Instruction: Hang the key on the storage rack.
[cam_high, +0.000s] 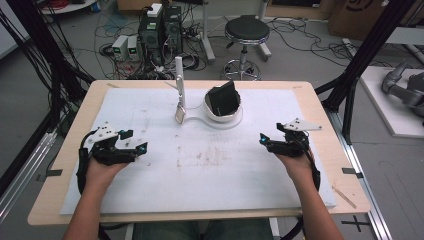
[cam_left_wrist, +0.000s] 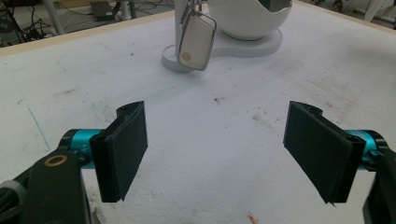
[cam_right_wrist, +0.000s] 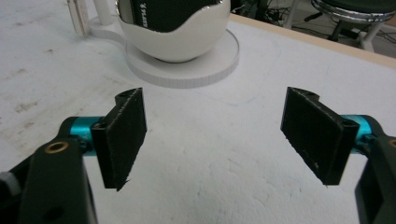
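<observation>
A white egg-shaped cup (cam_high: 222, 114) on a round white base holds a black boxy object (cam_high: 223, 98) at the back middle of the white mat (cam_high: 200, 170). Beside it a thin white post (cam_high: 179, 82) carries a hanging cream tag (cam_high: 180, 115). My left gripper (cam_high: 135, 142) rests low at the mat's left, open and empty. In the left gripper view the tag (cam_left_wrist: 196, 44) and cup (cam_left_wrist: 247, 18) lie well ahead of that gripper (cam_left_wrist: 217, 154). My right gripper (cam_high: 265, 140) is at the mat's right, open and empty. The right gripper view has its jaws (cam_right_wrist: 215, 140) wide apart, short of the cup (cam_right_wrist: 173, 44).
The mat covers a wooden table (cam_high: 70, 155) and is stained brown near its middle. Beyond the far edge stand a black stool (cam_high: 246, 31), computer towers (cam_high: 160, 30) and floor cables. Black frame struts (cam_high: 350, 90) rise at the right, and more at the left.
</observation>
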